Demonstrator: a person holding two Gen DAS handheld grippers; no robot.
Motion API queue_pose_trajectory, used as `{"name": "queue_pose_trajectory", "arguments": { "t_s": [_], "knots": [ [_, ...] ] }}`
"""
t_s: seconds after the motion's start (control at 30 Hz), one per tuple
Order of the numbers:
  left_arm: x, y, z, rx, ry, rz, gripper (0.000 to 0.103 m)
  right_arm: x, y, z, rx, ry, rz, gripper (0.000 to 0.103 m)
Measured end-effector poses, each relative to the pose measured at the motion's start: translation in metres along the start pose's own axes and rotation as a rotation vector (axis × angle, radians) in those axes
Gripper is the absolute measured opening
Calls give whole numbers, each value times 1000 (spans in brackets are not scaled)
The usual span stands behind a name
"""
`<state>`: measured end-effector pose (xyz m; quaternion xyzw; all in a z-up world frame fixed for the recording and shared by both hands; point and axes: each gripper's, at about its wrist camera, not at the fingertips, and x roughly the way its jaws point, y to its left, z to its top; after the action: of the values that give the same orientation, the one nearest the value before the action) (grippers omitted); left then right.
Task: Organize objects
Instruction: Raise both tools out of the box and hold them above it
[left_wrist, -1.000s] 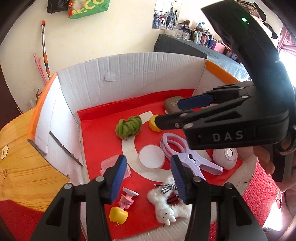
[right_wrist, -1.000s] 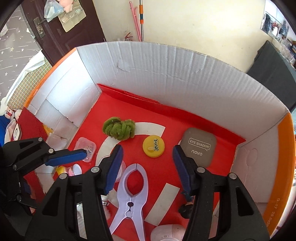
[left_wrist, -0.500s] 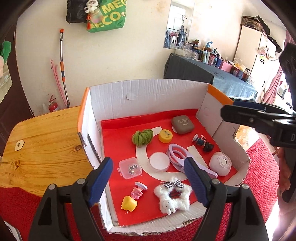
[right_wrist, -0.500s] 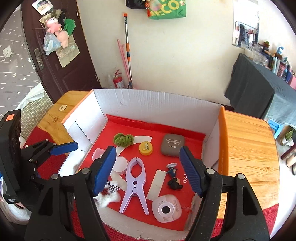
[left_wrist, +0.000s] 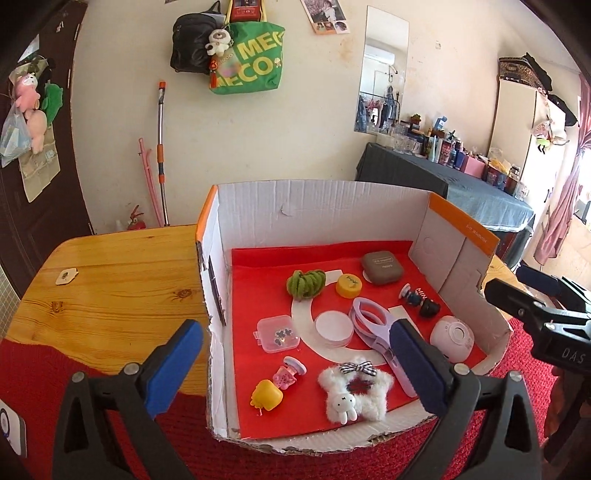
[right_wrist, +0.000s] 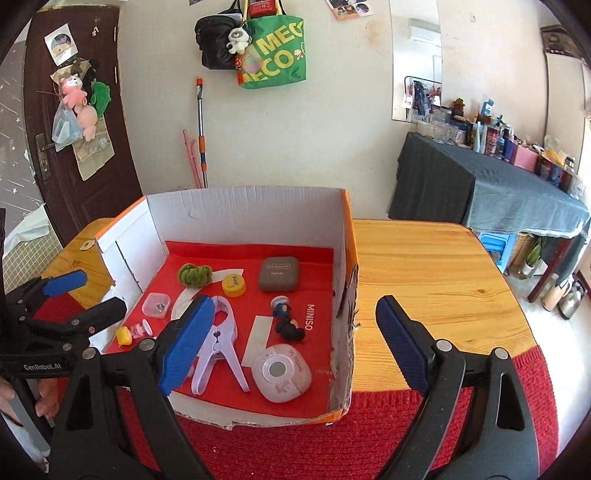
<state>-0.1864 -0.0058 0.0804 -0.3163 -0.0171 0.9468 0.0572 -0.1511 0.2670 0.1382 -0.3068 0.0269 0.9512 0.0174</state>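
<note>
A white cardboard box (left_wrist: 325, 206) with a red floor holds several small items: a green scrunchie (left_wrist: 306, 283), a yellow cap (left_wrist: 348, 285), a grey eyeshadow case (left_wrist: 382, 267), a lilac clip (left_wrist: 373, 325), a white disc (left_wrist: 333, 326), a clear case (left_wrist: 276, 334), a fluffy star toy (left_wrist: 352, 391) and a pink round compact (left_wrist: 451, 338). My left gripper (left_wrist: 295, 369) is open and empty, held back from the box's near edge. My right gripper (right_wrist: 291, 339) is open and empty, above the box's near right corner (right_wrist: 341, 406).
The box stands on a wooden table (right_wrist: 424, 280) with a red knitted cloth (right_wrist: 332, 443) along the near edge. A dark-covered side table (right_wrist: 487, 192) with bottles stands at the back right. A door (right_wrist: 70, 147) and a hanging green bag (right_wrist: 273, 55) are behind.
Both grippers have pulled back and up out of the box, and their jaws have spread wider. The items in the box have not moved.
</note>
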Motion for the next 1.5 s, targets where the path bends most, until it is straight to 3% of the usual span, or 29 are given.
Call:
{"name": "queue_pose_trajectory", "arguments": {
  "t_s": [0.47, 1.5],
  "knots": [
    [13, -4, -24, 12, -83, 84, 103, 41, 18, -34, -10, -3, -31, 90],
    [18, 2, -27, 1, -52, 84, 103, 45, 19, -39, 10, 31, -23, 91]
  ]
}}
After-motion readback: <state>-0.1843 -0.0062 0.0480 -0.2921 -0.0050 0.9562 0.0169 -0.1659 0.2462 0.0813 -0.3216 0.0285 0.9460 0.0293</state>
